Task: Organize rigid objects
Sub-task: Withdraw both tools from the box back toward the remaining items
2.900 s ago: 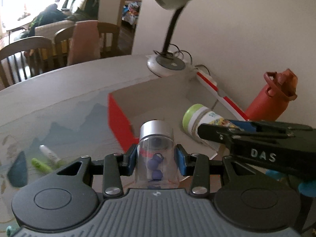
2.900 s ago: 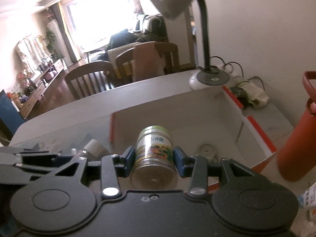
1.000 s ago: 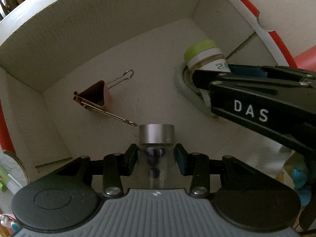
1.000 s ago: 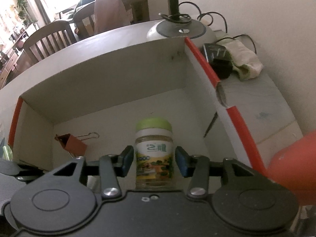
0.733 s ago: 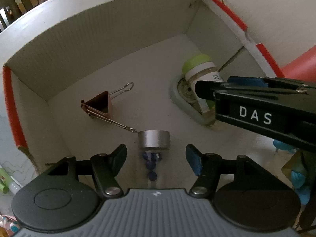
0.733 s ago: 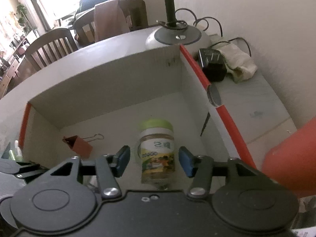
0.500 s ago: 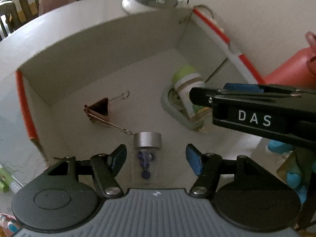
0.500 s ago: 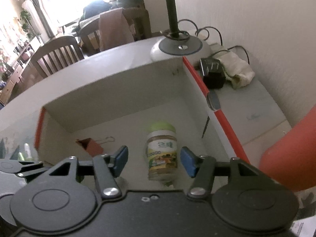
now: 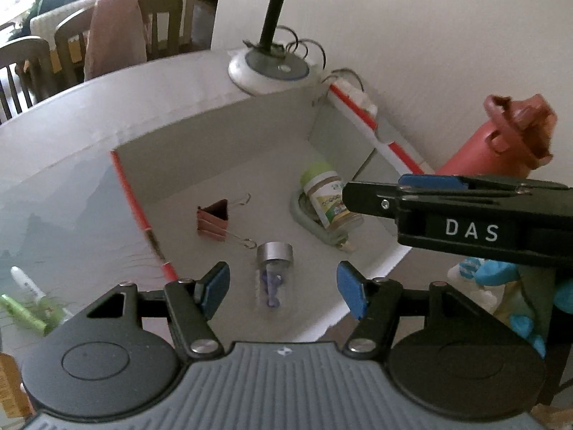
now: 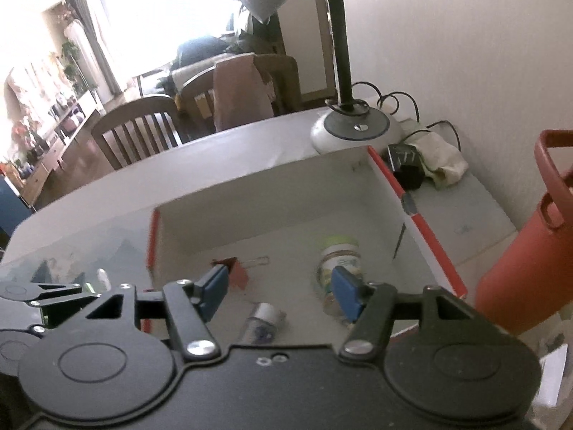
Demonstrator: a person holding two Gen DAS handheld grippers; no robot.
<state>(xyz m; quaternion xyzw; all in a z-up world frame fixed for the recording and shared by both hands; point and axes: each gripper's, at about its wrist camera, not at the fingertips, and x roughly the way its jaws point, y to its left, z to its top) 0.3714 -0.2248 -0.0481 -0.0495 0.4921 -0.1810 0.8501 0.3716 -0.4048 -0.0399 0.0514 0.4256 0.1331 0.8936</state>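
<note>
1. The setting is a lived-in home, with a dining and living area at 11 o'clock.
2. Slatted wooden dining chairs [image 10: 138,127], one draped with a pink cloth [image 10: 240,89], stand beyond the grey tabletop [image 10: 222,154].
3. A bright curtained window [image 10: 161,25] lights the room at 12 o'clock.
4. A low wooden sideboard crowded with flowers and small bottles [image 10: 39,143] lines the wall at 10 o'clock.
5. A black gooseneck desk lamp with a round white base [image 10: 352,130] and a red insulated water bottle [image 10: 530,254] sit on the table.
</note>
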